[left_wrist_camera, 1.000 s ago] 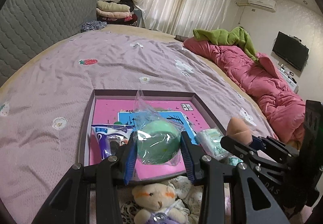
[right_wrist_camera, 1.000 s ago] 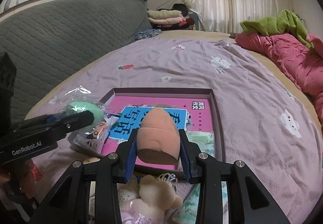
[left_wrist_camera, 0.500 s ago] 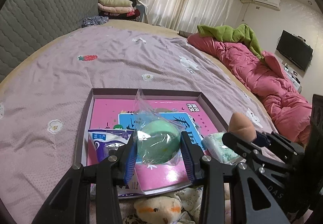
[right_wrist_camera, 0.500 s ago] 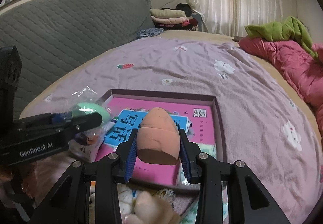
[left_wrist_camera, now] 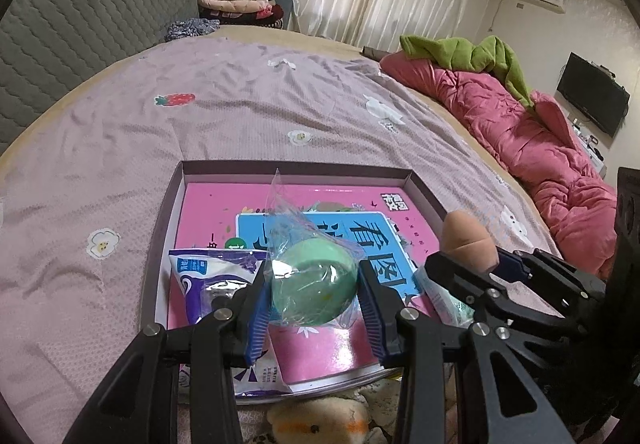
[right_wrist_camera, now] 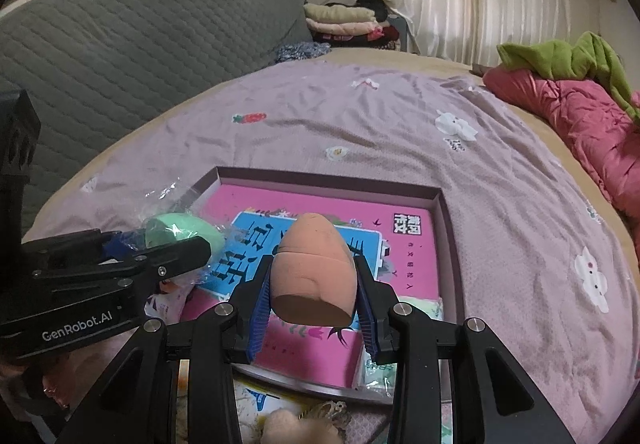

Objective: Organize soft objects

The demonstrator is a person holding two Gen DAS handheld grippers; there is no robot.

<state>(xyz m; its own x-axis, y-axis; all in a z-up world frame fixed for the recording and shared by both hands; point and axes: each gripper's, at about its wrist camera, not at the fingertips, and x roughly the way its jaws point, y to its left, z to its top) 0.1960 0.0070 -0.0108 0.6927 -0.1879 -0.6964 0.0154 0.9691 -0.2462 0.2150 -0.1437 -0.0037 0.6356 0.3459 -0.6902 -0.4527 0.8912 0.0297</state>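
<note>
The left gripper (left_wrist_camera: 314, 294) is clenched on a green sponge in a clear bag (left_wrist_camera: 314, 290), held just above the near half of the shallow tray (left_wrist_camera: 294, 165). The right gripper (right_wrist_camera: 314, 294) pinches a peach makeup sponge (right_wrist_camera: 314, 272) over the tray's pink book (right_wrist_camera: 408, 244), probably so both soft pieces can be dropped inside together.

box far half (left_wrist_camera: 288, 199): open | near: purple packet (left_wrist_camera: 212, 284), tissue pack (right_wrist_camera: 416, 312)
</note>
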